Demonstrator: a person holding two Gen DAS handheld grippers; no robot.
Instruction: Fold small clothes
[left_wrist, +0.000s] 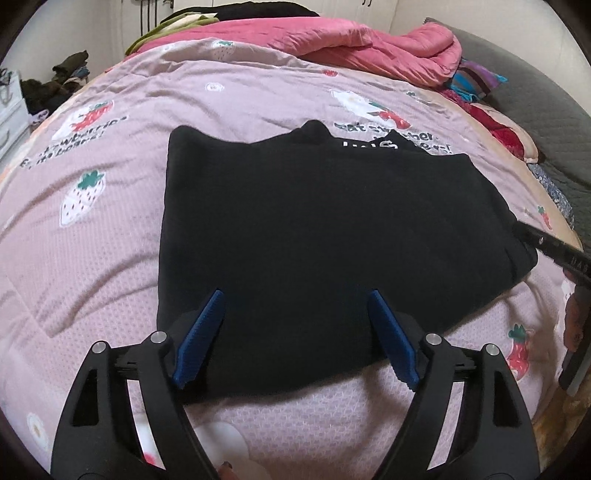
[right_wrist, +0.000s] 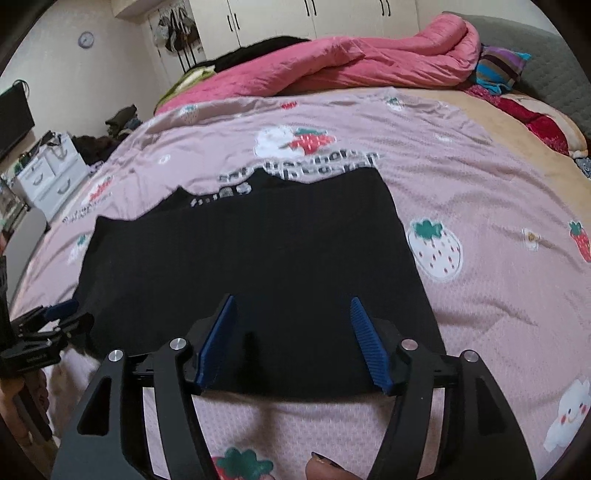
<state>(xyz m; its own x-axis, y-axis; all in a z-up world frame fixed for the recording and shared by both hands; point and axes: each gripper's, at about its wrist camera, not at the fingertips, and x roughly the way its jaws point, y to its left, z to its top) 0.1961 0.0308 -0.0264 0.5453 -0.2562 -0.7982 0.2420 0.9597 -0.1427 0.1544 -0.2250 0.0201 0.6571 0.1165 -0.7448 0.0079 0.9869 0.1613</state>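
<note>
Two blue-padded black grippers, left (left_wrist: 295, 295) and right (right_wrist: 293, 301), both spread wide and gripping nothing, poised over the near hem of one black knit garment (left_wrist: 314, 221) folded into a flat, smooth rectangle, white lettering peeking at its far edge, on the pink strawberry-print bedspread (left_wrist: 110, 206).

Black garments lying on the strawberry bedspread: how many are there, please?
1. The black garment lies folded on the pink bedspread, just ahead of both open grippers. Others may be hidden in the far piles.
</note>
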